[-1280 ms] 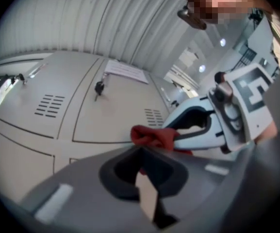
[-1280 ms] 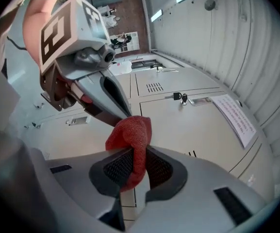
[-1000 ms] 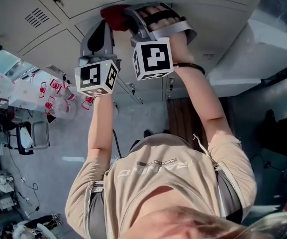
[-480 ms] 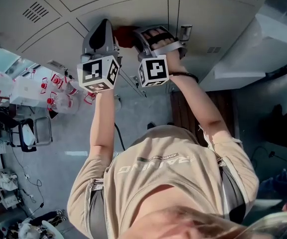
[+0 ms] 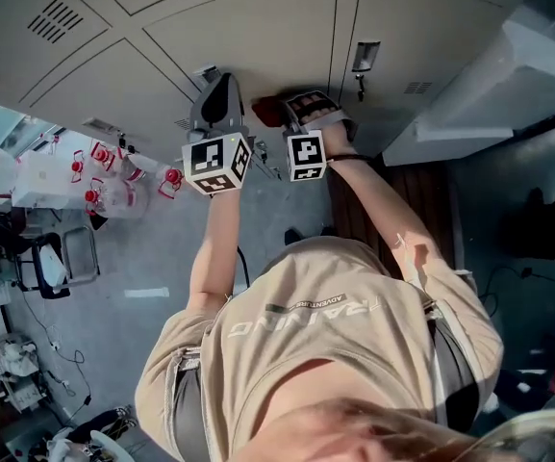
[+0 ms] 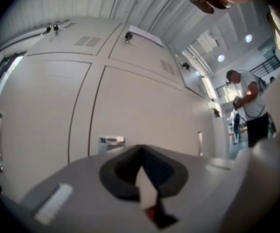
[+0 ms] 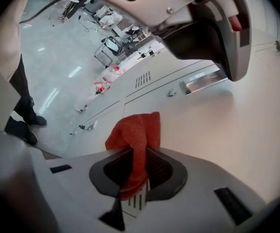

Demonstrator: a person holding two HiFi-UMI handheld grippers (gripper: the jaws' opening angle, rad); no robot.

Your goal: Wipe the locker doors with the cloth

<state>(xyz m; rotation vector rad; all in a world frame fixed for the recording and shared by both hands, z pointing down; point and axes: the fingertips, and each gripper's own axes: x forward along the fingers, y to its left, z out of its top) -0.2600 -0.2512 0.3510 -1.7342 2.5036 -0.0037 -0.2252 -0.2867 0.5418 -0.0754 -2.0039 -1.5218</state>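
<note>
My right gripper (image 5: 293,110) is shut on a red cloth (image 5: 269,110) and holds it against a pale grey locker door (image 5: 258,37). In the right gripper view the cloth (image 7: 136,130) bunches out from between the jaws of that gripper (image 7: 136,171), its tip close to the door (image 7: 217,125). My left gripper (image 5: 221,87) sits just left of the cloth, pointed at the same door. Seen from its own camera, the left gripper (image 6: 140,174) has its jaws together with nothing between them. It also shows from the side as the left gripper (image 7: 217,28) above the cloth.
A metal latch (image 5: 364,58) and vent slots (image 5: 54,19) mark the neighbouring doors. A door handle (image 6: 111,141) lies just ahead of the left jaws. Bottles with red caps (image 5: 113,186) and a chair (image 5: 61,258) stand at the left. A person (image 6: 249,101) stands far off.
Both grippers and the red cloth have slid together along the locker door, down and to the right in the head view. The right gripper's hold on the cloth is unchanged.
</note>
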